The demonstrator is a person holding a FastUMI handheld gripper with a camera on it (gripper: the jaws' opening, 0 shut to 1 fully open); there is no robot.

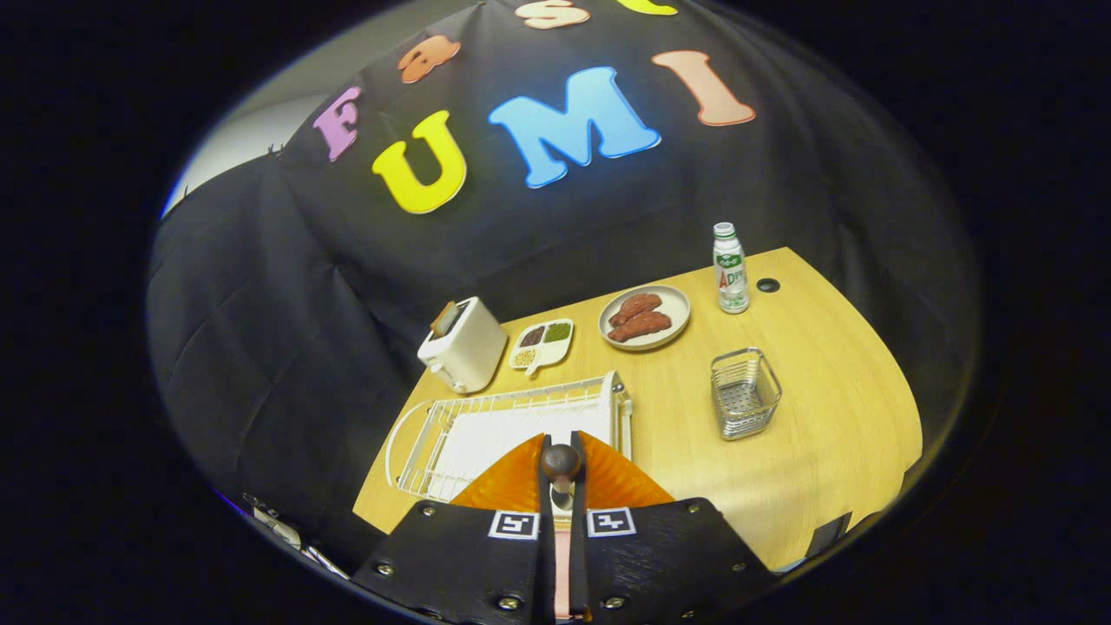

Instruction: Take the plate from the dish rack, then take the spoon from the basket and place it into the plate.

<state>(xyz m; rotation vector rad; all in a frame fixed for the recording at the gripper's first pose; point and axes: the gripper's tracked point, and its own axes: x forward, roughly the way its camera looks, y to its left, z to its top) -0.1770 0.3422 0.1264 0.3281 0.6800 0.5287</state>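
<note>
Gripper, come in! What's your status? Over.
Gripper shut on spoon. Spoon out of basket, held over dish rack. Not yet placed.

My one camera rides on gripper, looks forward along two fingers. I see from high up, tilted down at wooden table. Fingers sit low in view, closed on thin thing with round dark knob. Dish rack nearest, just ahead of fingers. Basket bit further, off to right. Toaster, plate of food, bottle far, near black cloth wall. Round fisheye view bends table edges.
</note>
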